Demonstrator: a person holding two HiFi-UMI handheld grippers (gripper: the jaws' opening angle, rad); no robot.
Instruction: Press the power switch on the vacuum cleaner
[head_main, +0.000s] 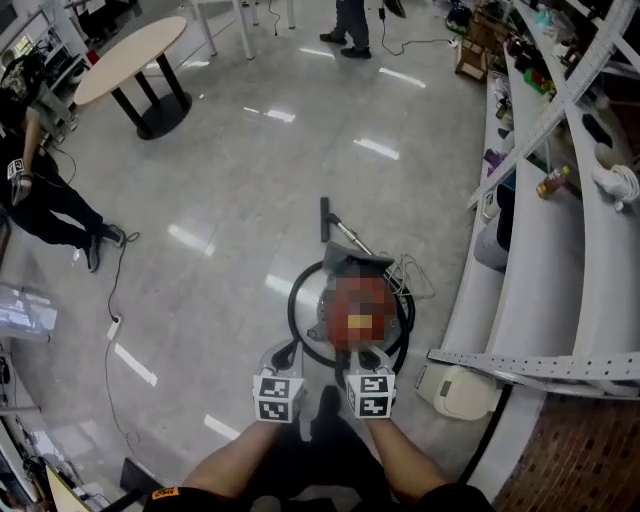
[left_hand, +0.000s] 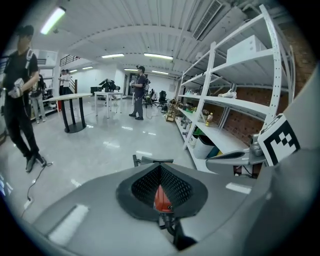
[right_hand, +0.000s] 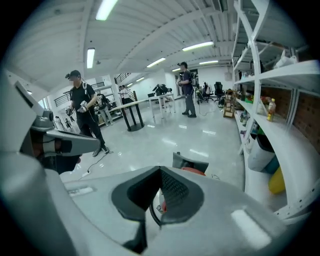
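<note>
Left gripper (head_main: 287, 352) and right gripper (head_main: 366, 354) hung close together over the near edge of the red vacuum (head_main: 350, 268) on the floor (head_main: 230, 200) by the shelves (head_main: 530, 290). Both sets of fingers were pressed together, pinching nothing.

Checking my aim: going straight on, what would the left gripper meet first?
Probably the red vacuum cleaner, which shows right beyond the left gripper; how far off is unclear.

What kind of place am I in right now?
Likely a lab or workshop hall: long white metal shelving holding stored items, a polished grey floor, and a round standing table.
</note>
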